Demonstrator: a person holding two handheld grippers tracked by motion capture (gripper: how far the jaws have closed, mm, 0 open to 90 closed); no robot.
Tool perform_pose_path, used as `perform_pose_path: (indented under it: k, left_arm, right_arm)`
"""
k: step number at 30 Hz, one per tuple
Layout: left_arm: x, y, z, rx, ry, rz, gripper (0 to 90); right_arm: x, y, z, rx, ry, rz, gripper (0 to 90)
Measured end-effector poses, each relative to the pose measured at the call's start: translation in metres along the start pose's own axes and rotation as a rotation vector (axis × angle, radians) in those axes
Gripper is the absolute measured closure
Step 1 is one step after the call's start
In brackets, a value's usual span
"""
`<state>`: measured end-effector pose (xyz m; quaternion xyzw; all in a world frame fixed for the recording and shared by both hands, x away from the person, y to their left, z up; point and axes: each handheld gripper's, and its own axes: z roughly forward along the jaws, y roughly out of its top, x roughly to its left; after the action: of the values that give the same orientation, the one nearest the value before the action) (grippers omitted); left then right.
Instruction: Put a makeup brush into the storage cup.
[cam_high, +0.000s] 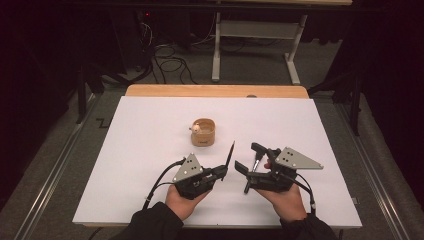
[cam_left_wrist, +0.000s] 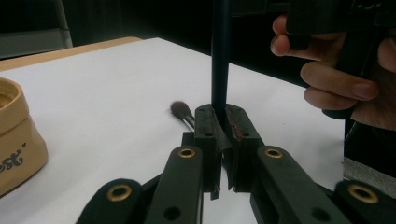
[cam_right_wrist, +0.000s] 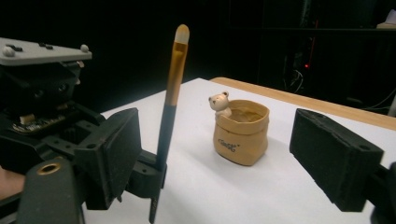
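Brush (cam_right_wrist: 169, 112) is clamped upright in my left gripper (cam_high: 223, 171), jaws together on its dark handle, gold part and pale tip sticking up above the jaws; from the high view it leans a bit toward the far side of the table. In the left gripper view the dark handle (cam_left_wrist: 220, 56) rises straight out from btwn the closed jaws. A 2nd brush (cam_left_wrist: 181, 112) w/ a dark fluffy head lies on the white sheet (cam_high: 150, 150) just past those jaws, on the right gripper's side in the high view, where it shows under the right jaws. My right gripper (cam_high: 248, 161) is just beside the left one, jaws apart w/ nothing pressed btwn them; in its own view they stand wide either side, the upright brush near the left-hand jaw, not touching as far as I can tell. Farther out, mid sheet, sits a small tan pot (cam_high: 203, 132) shaped like a bag w/ a little bear (cam_right_wrist: 218, 103) at its rim, well apart from both grippers. Wood table edge (cam_high: 215, 90) runs along the far side of the sheet.
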<state>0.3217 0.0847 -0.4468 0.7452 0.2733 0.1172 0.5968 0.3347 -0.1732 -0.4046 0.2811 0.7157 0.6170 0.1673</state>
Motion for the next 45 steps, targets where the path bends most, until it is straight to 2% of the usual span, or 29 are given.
perform_pose_path:
  k: [17,20,21,24,25,27,35,41,45]
  left_arm:
    - [-0.008,-0.002,0.005,0.002,-0.024,0.005,84.7]
    - [-0.009,-0.002,0.005,0.003,-0.028,0.008,84.7]
    - [-0.009,-0.002,0.005,0.004,-0.030,0.009,84.7]
    - [-0.010,-0.002,0.006,0.005,-0.031,0.010,84.7]
    - [-0.011,-0.002,0.006,0.006,-0.032,0.011,84.7]
    - [-0.011,-0.002,0.006,0.007,-0.033,0.014,84.7]
    - [-0.013,-0.003,0.007,0.011,-0.036,0.018,84.7]
    - [-0.013,-0.003,0.007,0.010,-0.036,0.023,84.7]
    - [-0.013,-0.003,0.008,0.012,-0.039,0.023,84.7]
  right_arm:
    - [0.006,-0.002,0.001,-0.046,0.066,0.051,41.8]
    - [0.008,-0.003,0.001,-0.045,0.080,0.053,49.1]
    - [0.008,-0.003,0.001,-0.045,0.080,0.053,49.1]
    - [0.008,-0.003,0.001,-0.054,0.095,0.066,58.2]
    - [0.008,-0.003,0.001,-0.054,0.095,0.066,58.2]
    - [0.008,-0.003,0.001,-0.060,0.110,0.095,64.1]
    - [0.009,-0.005,0.001,-0.061,0.120,0.103,74.6]
    - [0.006,-0.006,0.000,-0.064,0.122,0.130,84.2]
    - [0.005,-0.006,0.000,-0.061,0.128,0.138,85.3]
